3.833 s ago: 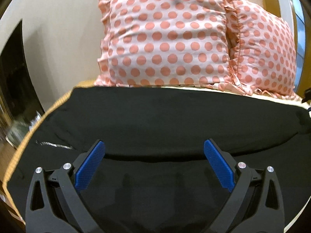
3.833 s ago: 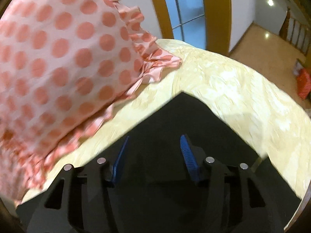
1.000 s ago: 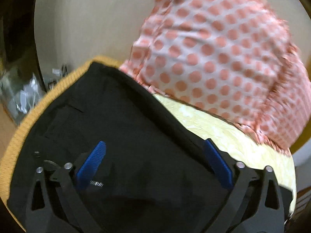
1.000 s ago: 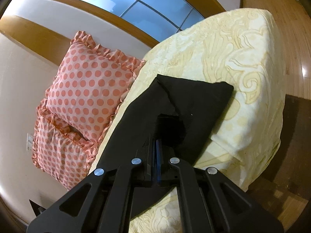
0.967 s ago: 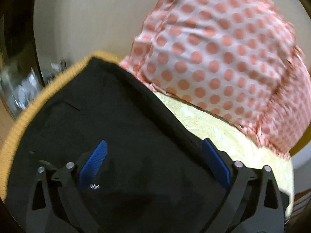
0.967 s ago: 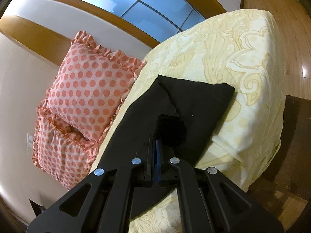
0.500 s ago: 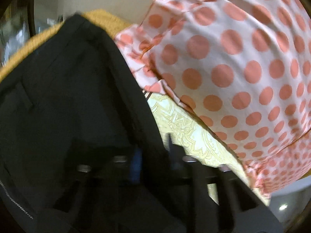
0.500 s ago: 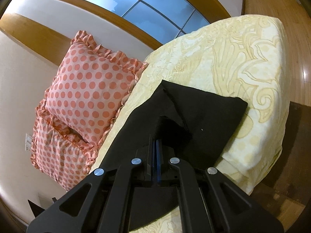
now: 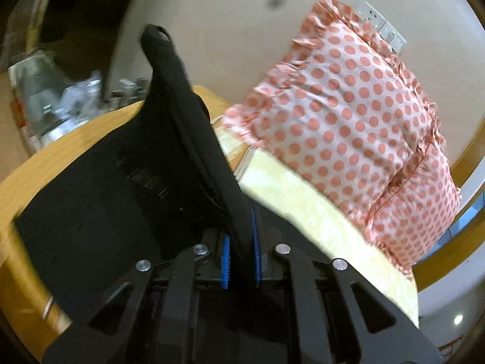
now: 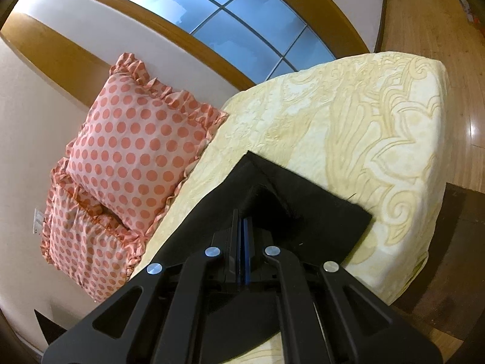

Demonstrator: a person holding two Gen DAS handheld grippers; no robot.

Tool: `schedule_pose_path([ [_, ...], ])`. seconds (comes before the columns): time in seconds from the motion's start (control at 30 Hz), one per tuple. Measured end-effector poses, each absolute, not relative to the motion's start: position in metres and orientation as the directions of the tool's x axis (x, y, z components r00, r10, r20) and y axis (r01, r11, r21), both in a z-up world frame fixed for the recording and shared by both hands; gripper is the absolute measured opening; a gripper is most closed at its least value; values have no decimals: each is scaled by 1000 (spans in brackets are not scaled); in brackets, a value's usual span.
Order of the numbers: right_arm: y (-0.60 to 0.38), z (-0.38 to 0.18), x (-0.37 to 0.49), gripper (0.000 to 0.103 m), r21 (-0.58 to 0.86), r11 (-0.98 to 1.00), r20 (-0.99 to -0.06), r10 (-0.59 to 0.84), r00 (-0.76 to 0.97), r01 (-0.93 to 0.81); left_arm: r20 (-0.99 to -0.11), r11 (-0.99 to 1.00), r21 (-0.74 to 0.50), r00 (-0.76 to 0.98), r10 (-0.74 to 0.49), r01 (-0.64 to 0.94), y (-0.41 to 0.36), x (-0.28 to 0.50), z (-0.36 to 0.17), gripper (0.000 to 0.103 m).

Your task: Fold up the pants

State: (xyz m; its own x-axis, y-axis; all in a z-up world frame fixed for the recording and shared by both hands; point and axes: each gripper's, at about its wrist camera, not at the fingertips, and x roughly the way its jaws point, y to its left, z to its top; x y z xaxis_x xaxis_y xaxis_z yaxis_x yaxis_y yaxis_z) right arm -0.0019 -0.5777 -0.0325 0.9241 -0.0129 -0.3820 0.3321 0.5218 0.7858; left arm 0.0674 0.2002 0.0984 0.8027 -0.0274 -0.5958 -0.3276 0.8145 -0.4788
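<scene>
The black pants (image 9: 127, 182) lie across a bed with a pale yellow patterned cover (image 10: 348, 127). My left gripper (image 9: 239, 242) is shut on the waist edge of the pants and lifts it, so a thick black band (image 9: 169, 72) stands up in front of the camera. My right gripper (image 10: 242, 230) is shut on a fold of the pants (image 10: 303, 212) near the leg end, which rests flat on the cover close to the bed's far corner.
Two pink pillows with orange dots (image 10: 133, 151) lean on the wall at the head of the bed, also in the left wrist view (image 9: 357, 127). An orange bed edge (image 9: 60, 157) runs at left, with clutter beyond. Wood floor (image 10: 424, 15) lies past the bed.
My left gripper has closed on the waist edge and raised it off the bed. My right gripper stays shut on the pants and has drawn back slightly, with more bed now in view.
</scene>
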Motion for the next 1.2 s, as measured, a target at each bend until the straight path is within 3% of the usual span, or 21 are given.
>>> schedule_pose_path([
  [0.13, -581, -38, 0, 1, 783, 515, -402, -12, 916, 350, -632, 801, -435, 773, 54, -411, 197, 16, 59, 12],
  [0.3, -581, -36, 0, 1, 790, 510, -392, -6, 920, 340, -645, 731, -510, 764, 24, -453, 208, 0, 29, 12],
  [0.47, -585, -36, -2, 1, 805, 492, -382, 3, 924, 331, -628, 734, -514, 778, 30, -443, 204, 5, 33, 26],
  [0.53, -589, -36, 7, 1, 804, 484, -405, 21, 914, 345, -624, 733, -517, 781, 31, -442, 208, 9, 34, 25],
  [0.57, -591, -33, 11, 1, 804, 487, -404, 26, 914, 342, -625, 736, -516, 780, 27, -439, 208, 11, 35, 19],
  [0.7, -590, 2, 0, 1, 792, 549, -312, -13, 950, 267, -608, 772, -492, 794, 26, -402, 201, 3, 47, 16],
  [0.87, -591, -36, -20, 1, 754, 523, -454, -24, 890, 398, -642, 764, -487, 767, 15, -423, 206, -11, 30, 16],
  [1.2, -589, -52, -31, 1, 751, 516, -462, -38, 886, 413, -625, 740, -527, 780, -6, -417, 215, -17, 22, 25],
])
